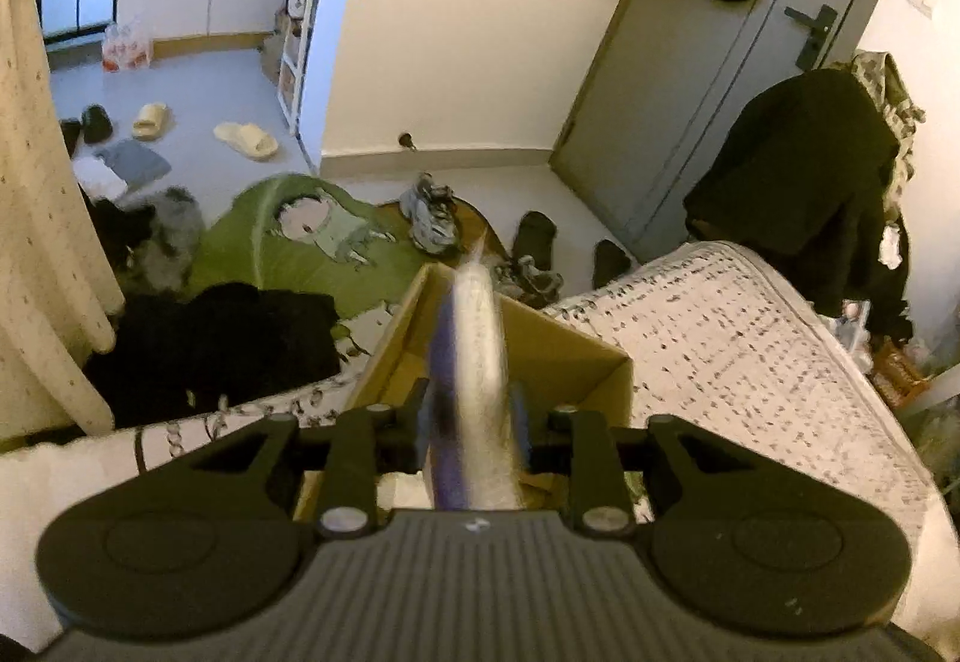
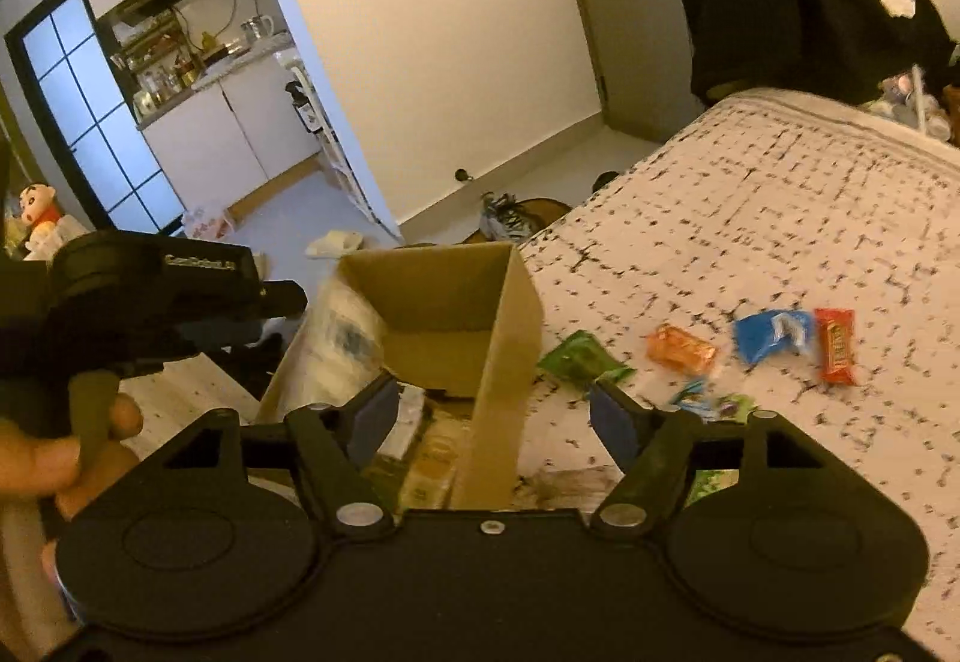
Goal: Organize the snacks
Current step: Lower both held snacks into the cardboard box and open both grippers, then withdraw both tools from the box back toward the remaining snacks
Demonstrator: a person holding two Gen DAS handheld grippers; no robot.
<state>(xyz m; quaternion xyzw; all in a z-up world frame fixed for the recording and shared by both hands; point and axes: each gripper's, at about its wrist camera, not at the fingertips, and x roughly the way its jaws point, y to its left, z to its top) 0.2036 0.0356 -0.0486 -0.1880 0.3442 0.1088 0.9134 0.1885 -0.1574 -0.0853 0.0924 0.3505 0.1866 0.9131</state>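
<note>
Box (image 1: 558,356) of cardboard sits on the bed (image 1: 750,350), just ahead of both claws. Only the left view shows the left claw (image 1: 465,434) clamped on a blurred white-and-purple packet (image 1: 474,338) above the box. Only the right view shows the right claw (image 2: 489,413) spread wide and empty over the box wall, with loose snacks (image 2: 774,335) on the bed beyond its right finger.

The cardboard box (image 2: 456,326) stands on the bed (image 2: 780,218) at its left edge. To its right, on the bed, snack packets (image 2: 774,332) lie scattered. Beyond the bed's edge, shoes (image 1: 432,212) lie on the floor (image 1: 198,86).
</note>
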